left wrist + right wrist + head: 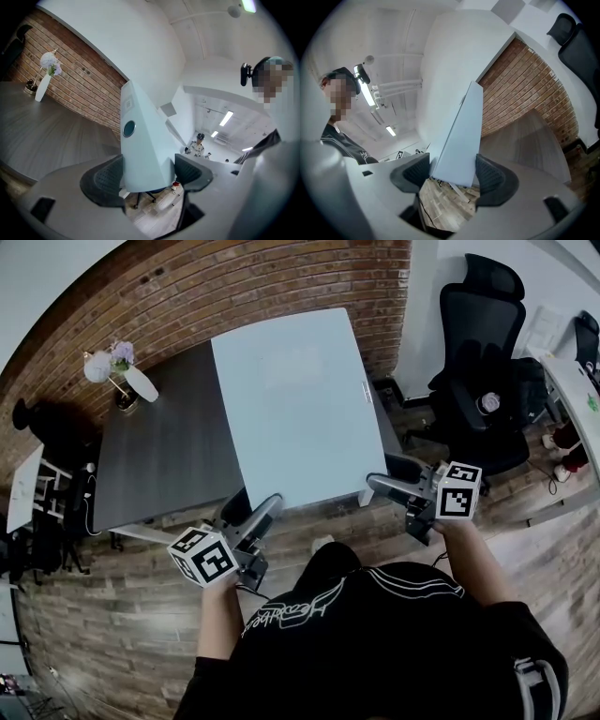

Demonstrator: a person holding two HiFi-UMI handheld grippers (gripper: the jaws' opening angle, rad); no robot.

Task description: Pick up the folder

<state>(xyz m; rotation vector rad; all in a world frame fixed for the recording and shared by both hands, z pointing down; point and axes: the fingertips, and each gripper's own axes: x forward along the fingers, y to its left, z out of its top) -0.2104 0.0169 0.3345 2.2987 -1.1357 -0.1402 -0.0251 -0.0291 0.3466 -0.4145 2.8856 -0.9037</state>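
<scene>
Where the head view looks down: pale blue folder (295, 404), raised over the dark bench (159, 460); left gripper (267, 509) at its near-left corner, right gripper (377, 487) at its near-right.
Left gripper view: jaws clamped on folder corner.
Right gripper view: jaws clamped on folder edge.

Folder (291, 399) blocks my sight of table's (159, 456) right part. In head view, folder's near corners hide part of left gripper (255, 517) and right gripper (386, 486); contact unclear there. Chair (483, 352) right of folder: base hidden. Torso (375, 634) hides floor (112, 615) nearer than folder. Figures (200, 144) beyond folder, left gripper view: too small to tell. Dark shape (28, 416) far left of folder: can't identify.
</scene>
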